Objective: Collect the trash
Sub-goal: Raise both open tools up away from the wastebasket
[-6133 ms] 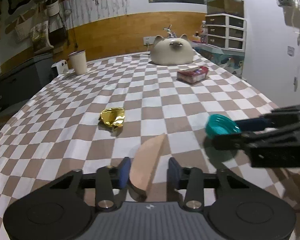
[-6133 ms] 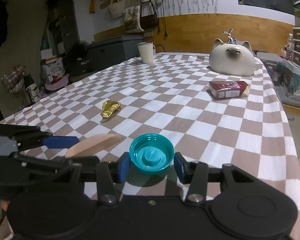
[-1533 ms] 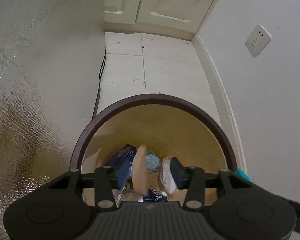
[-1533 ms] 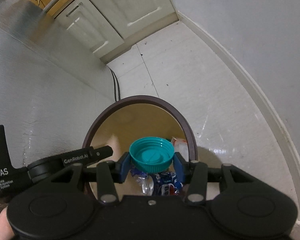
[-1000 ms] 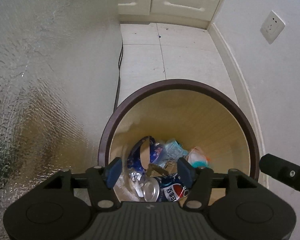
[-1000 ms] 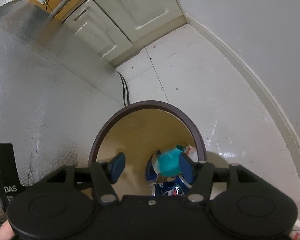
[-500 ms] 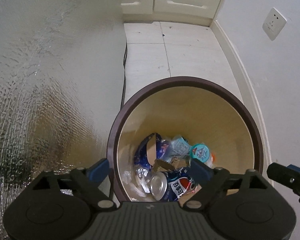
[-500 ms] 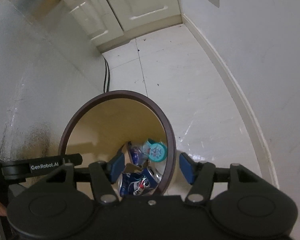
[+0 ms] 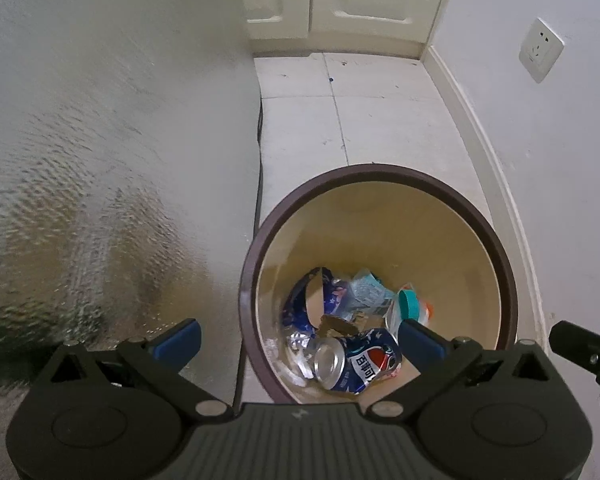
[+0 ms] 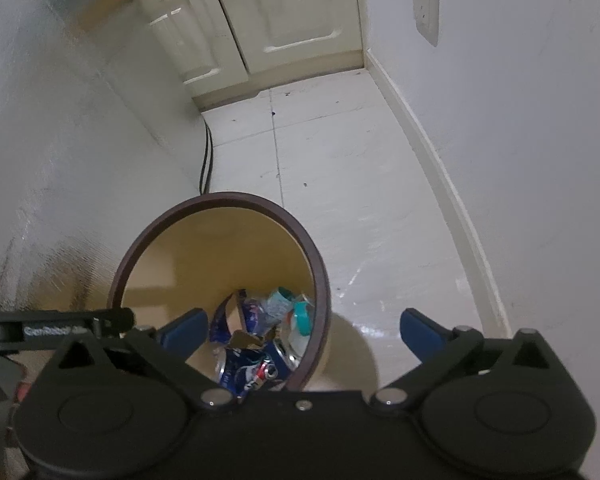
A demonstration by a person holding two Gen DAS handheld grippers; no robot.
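A round bin with a dark brown rim (image 9: 380, 169) and cream inside stands on the floor below both grippers. In it lie the teal lid (image 9: 407, 305), the tan flat piece (image 9: 314, 300), a crushed blue cola can (image 9: 358, 360) and wrappers. My left gripper (image 9: 298, 338) hangs over the bin's left rim, its jaws opening with nothing held between them. My right gripper (image 10: 304, 330) hovers over the bin's right rim (image 10: 318, 280), its jaws also opening and holding nothing. The teal lid (image 10: 302, 318) shows inside the bin there too.
A silver textured panel (image 9: 100, 160) rises close on the left, with a black cable (image 9: 259, 168) running down its foot. Cream cabinet doors (image 10: 292, 20) close the far end. A white wall with a socket (image 9: 540, 54) and a baseboard lies to the right.
The tan piece and the teal lid have dropped from the jaws into the bin. Both grippers have spread wide, and the left one has risen a little.
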